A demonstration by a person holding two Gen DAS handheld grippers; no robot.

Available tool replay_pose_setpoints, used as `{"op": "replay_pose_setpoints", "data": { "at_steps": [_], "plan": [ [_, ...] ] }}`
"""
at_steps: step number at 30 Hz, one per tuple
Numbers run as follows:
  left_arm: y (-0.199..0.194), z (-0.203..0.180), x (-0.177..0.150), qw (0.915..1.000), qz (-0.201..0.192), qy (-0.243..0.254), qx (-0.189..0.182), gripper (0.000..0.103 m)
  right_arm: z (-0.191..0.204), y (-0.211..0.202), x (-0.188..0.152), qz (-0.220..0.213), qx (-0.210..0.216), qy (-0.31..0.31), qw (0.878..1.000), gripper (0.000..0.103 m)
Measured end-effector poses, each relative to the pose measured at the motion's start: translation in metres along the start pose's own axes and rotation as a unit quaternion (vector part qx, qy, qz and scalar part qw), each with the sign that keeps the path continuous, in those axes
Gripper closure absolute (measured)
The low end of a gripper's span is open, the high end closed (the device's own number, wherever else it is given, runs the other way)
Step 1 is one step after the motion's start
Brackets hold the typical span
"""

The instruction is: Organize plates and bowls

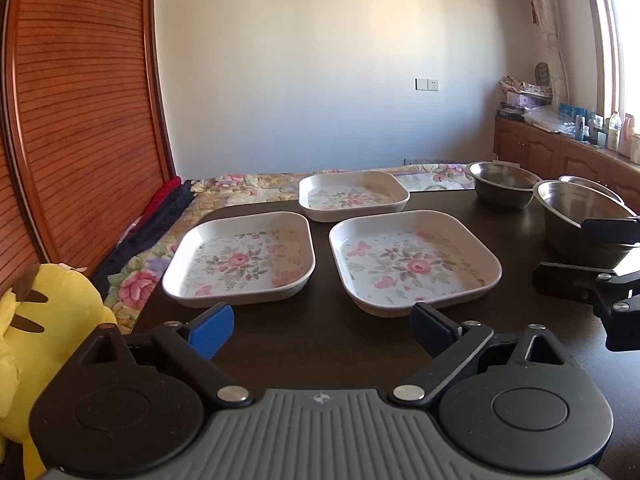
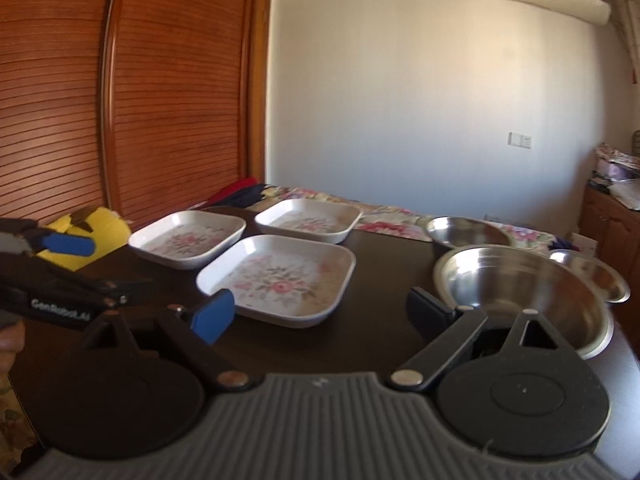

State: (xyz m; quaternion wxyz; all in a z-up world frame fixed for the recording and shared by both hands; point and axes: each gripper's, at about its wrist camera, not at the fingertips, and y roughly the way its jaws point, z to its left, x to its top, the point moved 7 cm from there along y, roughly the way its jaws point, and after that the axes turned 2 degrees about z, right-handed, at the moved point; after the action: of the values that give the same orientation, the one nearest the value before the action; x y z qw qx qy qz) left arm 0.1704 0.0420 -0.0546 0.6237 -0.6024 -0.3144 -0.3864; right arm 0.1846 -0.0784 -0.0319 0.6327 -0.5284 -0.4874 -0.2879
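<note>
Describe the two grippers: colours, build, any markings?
Both match. The left gripper has black linkage arms on round black housings with silver pivot pins, a ribbed grey centre plate with a small emblem, one blue pad and one dark pad. The right gripper is built the same. Seen from the right wrist, the left gripper's side carries white "GenRobot.AI" lettering. No cables visible.

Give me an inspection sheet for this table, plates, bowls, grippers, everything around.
Surface: dark table, bare near the grippers.
Job's things: three floral square plates, apart, unstacked; three steel bowls at the right, unstacked.
Clutter: yellow plush toy at the left edge.
Grippers: left gripper open, holding nothing; right gripper open, holding nothing.
Cables: nothing seen.
Surroundings: floral bedspread, wooden wardrobe, cluttered cabinet, white wall.
</note>
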Motion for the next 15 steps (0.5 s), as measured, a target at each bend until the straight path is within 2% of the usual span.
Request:
{"op": "replay_pose_setpoints", "data": {
  "at_steps": [10,15],
  "plan": [
    [0.025,0.004,0.012,0.9995,0.006,-0.009,-0.030,0.022,0.012,0.032,0.010,0.022,0.034,-0.017,0.999,0.015],
    [0.036,0.001,0.017,0.9991,0.009,-0.005,-0.040,0.029,0.009,0.050,0.012,0.036,0.034,-0.014,0.999,0.024]
  ]
}}
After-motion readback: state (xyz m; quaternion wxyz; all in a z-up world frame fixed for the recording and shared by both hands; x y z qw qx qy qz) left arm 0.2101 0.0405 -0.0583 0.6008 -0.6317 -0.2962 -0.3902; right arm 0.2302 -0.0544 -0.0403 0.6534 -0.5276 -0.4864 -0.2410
